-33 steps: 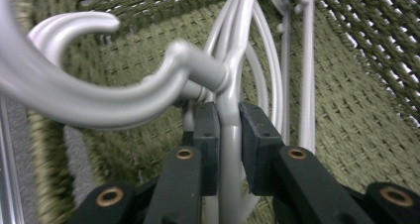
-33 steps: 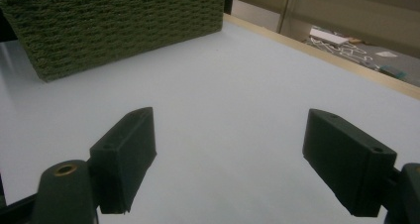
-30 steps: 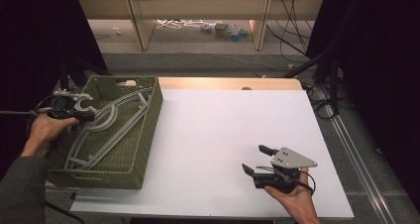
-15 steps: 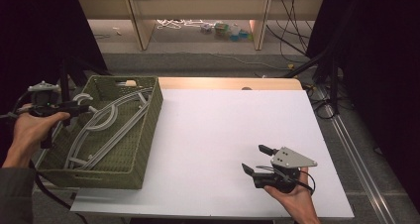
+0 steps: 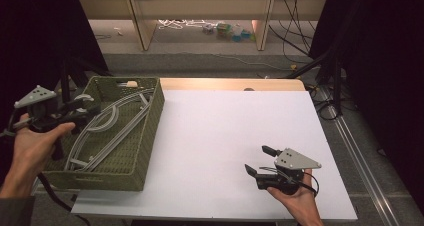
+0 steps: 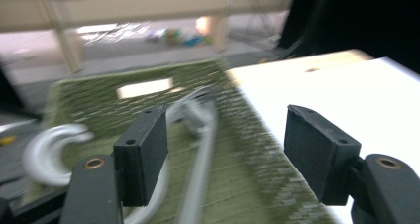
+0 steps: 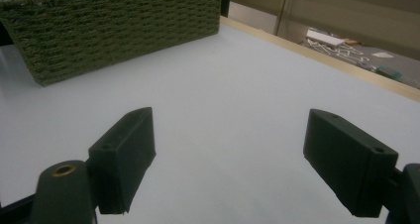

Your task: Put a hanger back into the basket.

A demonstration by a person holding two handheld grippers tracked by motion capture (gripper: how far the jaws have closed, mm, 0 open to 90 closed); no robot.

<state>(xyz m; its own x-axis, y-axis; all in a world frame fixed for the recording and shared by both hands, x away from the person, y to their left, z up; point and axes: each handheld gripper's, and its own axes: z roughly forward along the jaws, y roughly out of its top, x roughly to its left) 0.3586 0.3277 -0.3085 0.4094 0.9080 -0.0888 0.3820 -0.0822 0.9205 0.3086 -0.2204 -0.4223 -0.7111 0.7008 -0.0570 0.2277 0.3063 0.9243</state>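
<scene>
Starting at the left, the left gripper (image 5: 75,113) hangs over the left edge of the green basket (image 5: 145,151). Its jaws have just been opening, and they stand wide now with nothing between them. In the left gripper view the black pads (image 6: 143,154) sit well apart, and the picture is blurry, so the small bits are hard to tell.

Inside the basket lie grey clothes hangers (image 5: 112,128), piled flat on each other. One hook (image 6: 49,149) curls up near the left rim. It looks like a hanger was let go here, because the basket is a good place to keep them together so they do not slide off.

Next comes the white table (image 5: 225,136), which is bare in the middle.

At the right, the right gripper (image 5: 261,161) rests low in the person's hand (image 5: 295,198), near the front edge of the table. Its jaws are wide too, and hold nothing. I think it sits there so it is out of the way and ready to help later.
</scene>
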